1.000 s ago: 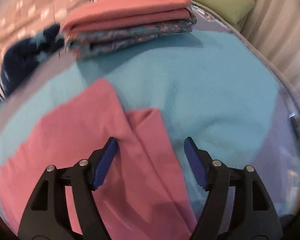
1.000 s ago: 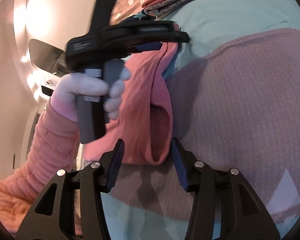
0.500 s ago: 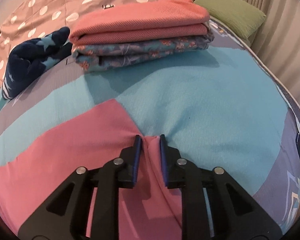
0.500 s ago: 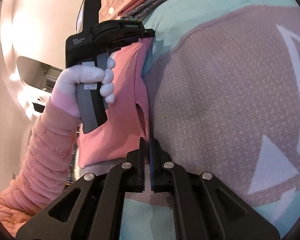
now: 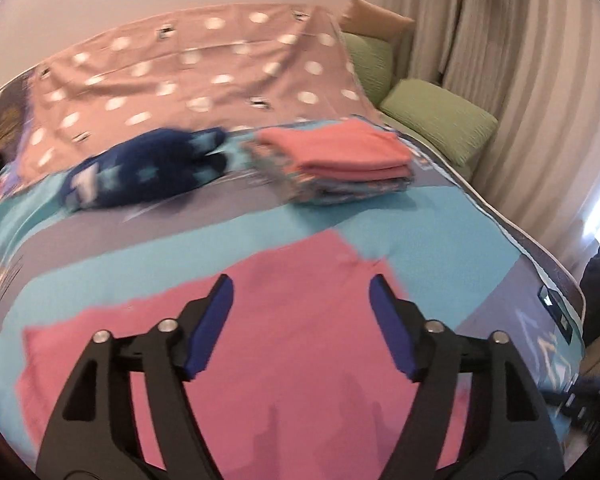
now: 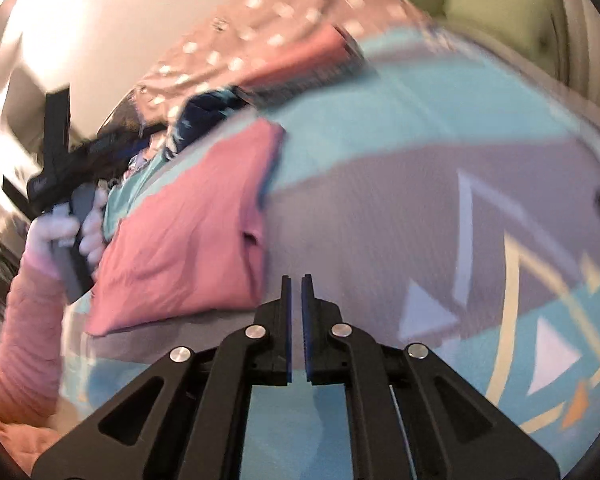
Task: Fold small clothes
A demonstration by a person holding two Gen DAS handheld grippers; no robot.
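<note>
The left gripper (image 5: 300, 292) hangs above the pink garment (image 5: 292, 344), its jaws wide apart and opening, nothing between them. The right gripper (image 6: 296, 280) has its jaws a narrow slit apart and opening, also with nothing in them, just beside the garment's near edge. Two grippers, one loose pink garment, one folded stack (image 5: 340, 160) of at least two pieces, one dark blue starred garment (image 5: 148, 168) bunched beside it, two green cushions (image 5: 436, 120). All lie on a bed (image 5: 440, 216) covered in turquoise and grey, with a spotted pink duvet (image 5: 196, 68) behind, pale curtains (image 5: 520, 80) to the right. The pink garment lies flat in the middle of the cover, its long axis running from the left gripper's side away toward the stack in the right wrist view.
</note>
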